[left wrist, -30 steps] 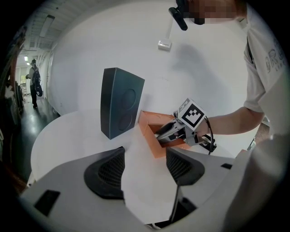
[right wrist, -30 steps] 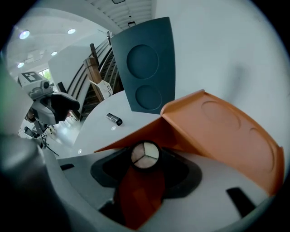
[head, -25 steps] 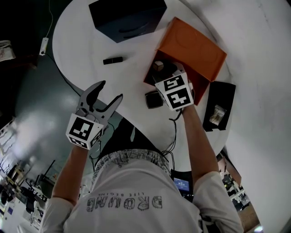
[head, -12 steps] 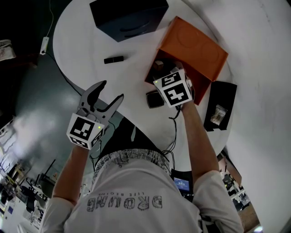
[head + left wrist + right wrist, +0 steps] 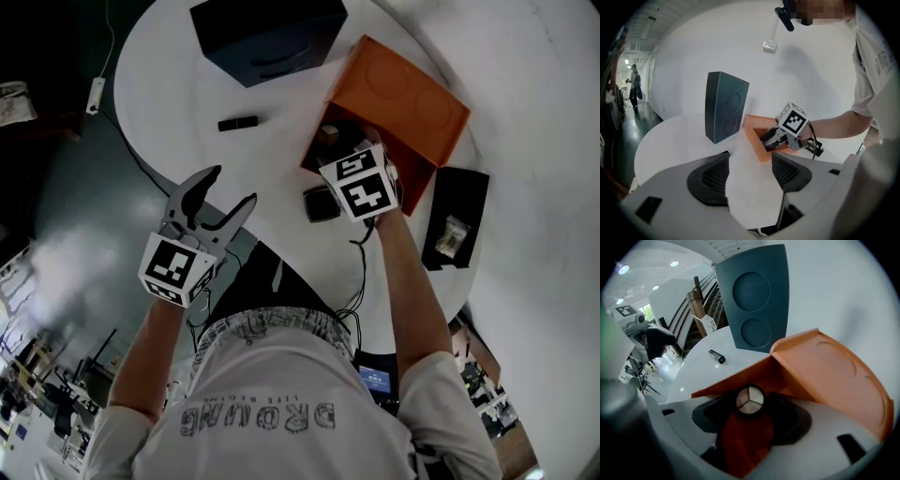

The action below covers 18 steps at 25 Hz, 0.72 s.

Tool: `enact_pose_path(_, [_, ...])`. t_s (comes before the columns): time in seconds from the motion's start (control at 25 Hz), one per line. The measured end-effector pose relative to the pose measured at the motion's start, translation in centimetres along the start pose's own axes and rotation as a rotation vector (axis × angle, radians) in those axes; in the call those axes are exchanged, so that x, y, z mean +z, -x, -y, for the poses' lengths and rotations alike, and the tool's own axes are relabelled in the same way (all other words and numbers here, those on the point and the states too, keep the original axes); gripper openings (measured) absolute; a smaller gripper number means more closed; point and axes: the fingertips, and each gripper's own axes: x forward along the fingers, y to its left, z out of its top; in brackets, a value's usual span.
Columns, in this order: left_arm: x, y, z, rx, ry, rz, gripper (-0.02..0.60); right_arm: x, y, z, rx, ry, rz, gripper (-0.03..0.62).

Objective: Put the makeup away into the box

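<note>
White table (image 5: 187,84), head view: nothing had shifted; right gripper (image 5: 349,155) dipped into orange box (image 5: 403,89). Left gripper view: left gripper (image 5: 750,168) gaped empty, short of the box. Right gripper view: jaws had just been opening, loose around round three-shade compact (image 5: 750,400) inside the box.

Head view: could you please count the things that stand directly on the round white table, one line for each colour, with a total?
Black: 3 (slim black tube, square black compact, flat black tray)
Dark blue: 1 (dark blue rectangular box)
Orange: 1 (open orange cardboard box)
Total: 5
</note>
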Motion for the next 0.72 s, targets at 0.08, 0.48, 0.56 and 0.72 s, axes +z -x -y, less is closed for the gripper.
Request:
enact_pose_path(0.08, [0.2,0.1,0.1,0.001,-0.007,0.003,0.291,0.2,0.3,-0.1,-0.001,-0.002,0.014,0.264])
enact_pose_path(0.48, [2.1,1.1,1.5,-0.009,-0.069,0.020,0.291,1.4,4.7,0.0,-0.036,-0.027,0.134,0.261])
enact_pose_path(0.56, [2.3,0.9,1.9,-0.009,-0.082,0.019,0.291,1.4,5.7,0.4,-0.045,-0.035,0.168,0.257])
enact_pose_path(0.72, [2.7,0.4,2.5,0.000,-0.108,0.015,0.291,0.8,7.6,0.7,-0.032,-0.065,0.212,0.252])
